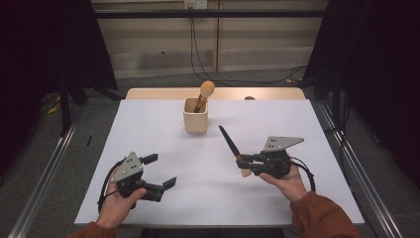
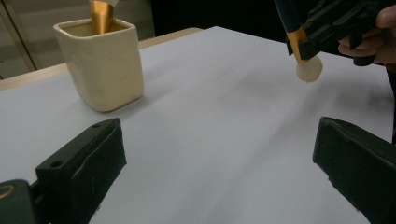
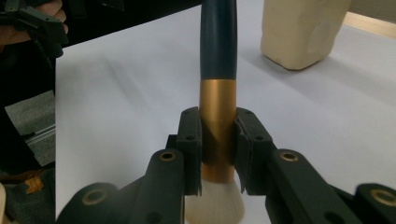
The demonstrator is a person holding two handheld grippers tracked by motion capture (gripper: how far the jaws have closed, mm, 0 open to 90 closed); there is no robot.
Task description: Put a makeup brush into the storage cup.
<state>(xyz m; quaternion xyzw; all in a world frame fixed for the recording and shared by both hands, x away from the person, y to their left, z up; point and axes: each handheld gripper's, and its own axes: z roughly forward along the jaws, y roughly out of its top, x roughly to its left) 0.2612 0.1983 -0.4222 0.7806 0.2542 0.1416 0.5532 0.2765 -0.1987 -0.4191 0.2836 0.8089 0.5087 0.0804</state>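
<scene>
My right gripper (image 1: 247, 162) is shut on a makeup brush (image 1: 229, 141), held above the white table (image 1: 148, 129) right of centre. Its dark handle points up and away; the pale bristles (image 1: 246, 172) hang below the jaws. In the right gripper view the pads clamp the brush's gold ferrule (image 3: 217, 116). A cream cup (image 1: 195, 116) stands at the table's far middle with a second brush (image 1: 206, 90) in it, bristle head up. My left gripper (image 1: 160, 170) hovers open over the near left of the table, with nothing between its fingers (image 2: 81, 170).
The cream cup (image 2: 105, 65) stands ahead and to the left in the left gripper view, and the right gripper with the brush bristles (image 2: 309, 70) is at the upper right. A wooden strip (image 1: 163, 93) runs along the table's far edge. Floor rails flank the table.
</scene>
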